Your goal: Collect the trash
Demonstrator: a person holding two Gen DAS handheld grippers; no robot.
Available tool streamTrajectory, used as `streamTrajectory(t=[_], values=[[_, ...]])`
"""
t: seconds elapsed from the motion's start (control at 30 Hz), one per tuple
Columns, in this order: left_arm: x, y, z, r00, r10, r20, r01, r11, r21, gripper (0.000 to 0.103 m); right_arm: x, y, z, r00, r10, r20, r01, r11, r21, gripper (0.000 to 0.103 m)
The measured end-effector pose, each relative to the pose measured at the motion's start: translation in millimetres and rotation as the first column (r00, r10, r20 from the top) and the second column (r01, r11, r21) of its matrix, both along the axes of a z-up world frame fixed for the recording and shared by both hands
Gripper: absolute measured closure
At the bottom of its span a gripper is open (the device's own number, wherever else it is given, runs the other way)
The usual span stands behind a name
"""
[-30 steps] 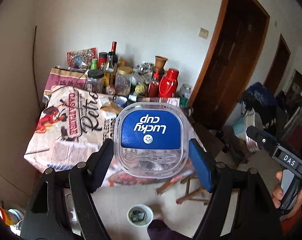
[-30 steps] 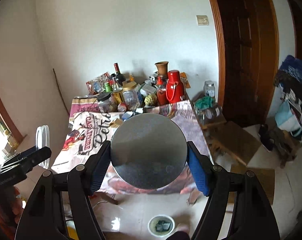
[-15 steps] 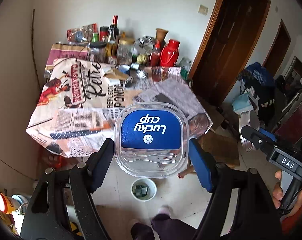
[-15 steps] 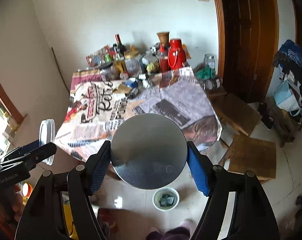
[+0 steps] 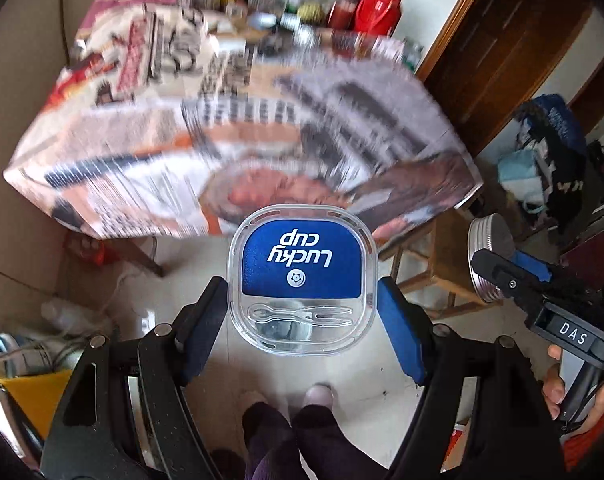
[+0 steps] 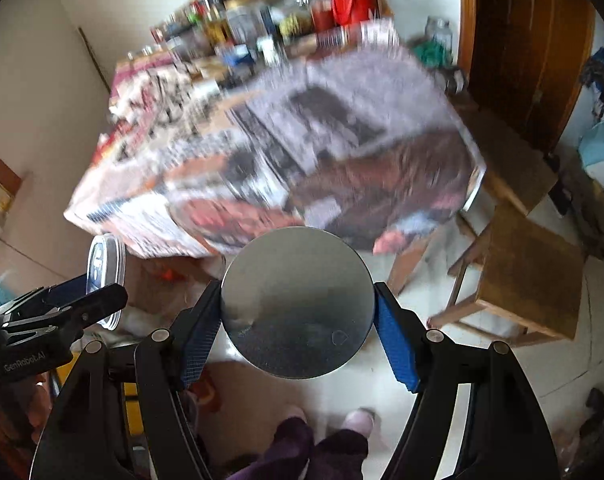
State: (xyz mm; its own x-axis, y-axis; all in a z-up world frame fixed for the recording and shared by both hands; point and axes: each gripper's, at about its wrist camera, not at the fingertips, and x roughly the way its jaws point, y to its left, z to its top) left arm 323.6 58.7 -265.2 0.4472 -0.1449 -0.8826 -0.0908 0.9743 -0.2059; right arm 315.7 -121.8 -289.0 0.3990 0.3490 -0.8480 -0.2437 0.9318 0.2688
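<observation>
The left gripper (image 5: pixel 302 312) pinches a clear plastic lid (image 5: pixel 302 280) by its side edges and the right gripper (image 6: pixel 298 312) pinches a metal lid (image 6: pixel 298 304) likewise, both above the floor (image 5: pixel 382 360); they look light, stiff and rather slippery.

light: soft daylight | blur: table (image 5: pixel 238 128) motion-smeared | edges: fisheye-curved, dark corners

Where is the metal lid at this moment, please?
The metal lid sits clamped in the right tongs, held above the floor just short of the table.
</observation>
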Motion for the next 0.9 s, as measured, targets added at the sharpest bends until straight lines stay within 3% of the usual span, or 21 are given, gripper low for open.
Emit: streamTrajectory(t=[0.27, 0.57, 0.7, 0.9], values=[[20, 2, -130, 0.987, 0.037, -0.158, -0.039, 0.999, -0.01, 0.029, 17, 5, -117, 0.988, 0.02, -0.153, -0.022, 1.0, -0.008, 0.033], [25, 14, -252, 0.964, 0.079, -0.254, -0.08, 0.997, 0.01, 0.029, 18, 29, -248, 0.957, 0.091, -0.275, -0.097, 0.995, -0.008, 0.033], [20, 24, -300, 0.949, 0.1, -0.3, -0.101, 0.995, 0.015, 0.029, 23, 42, -281, 0.954, 0.125, -0.272, -0.124, 0.992, 0.018, 0.032], [15, 27, -345, 0.932, 0.102, -0.349, -0.107, 0.994, 0.006, 0.029, 29, 42, -306, 0.944, 0.119, -0.309, -0.102, 0.992, 0.071, 0.032]])
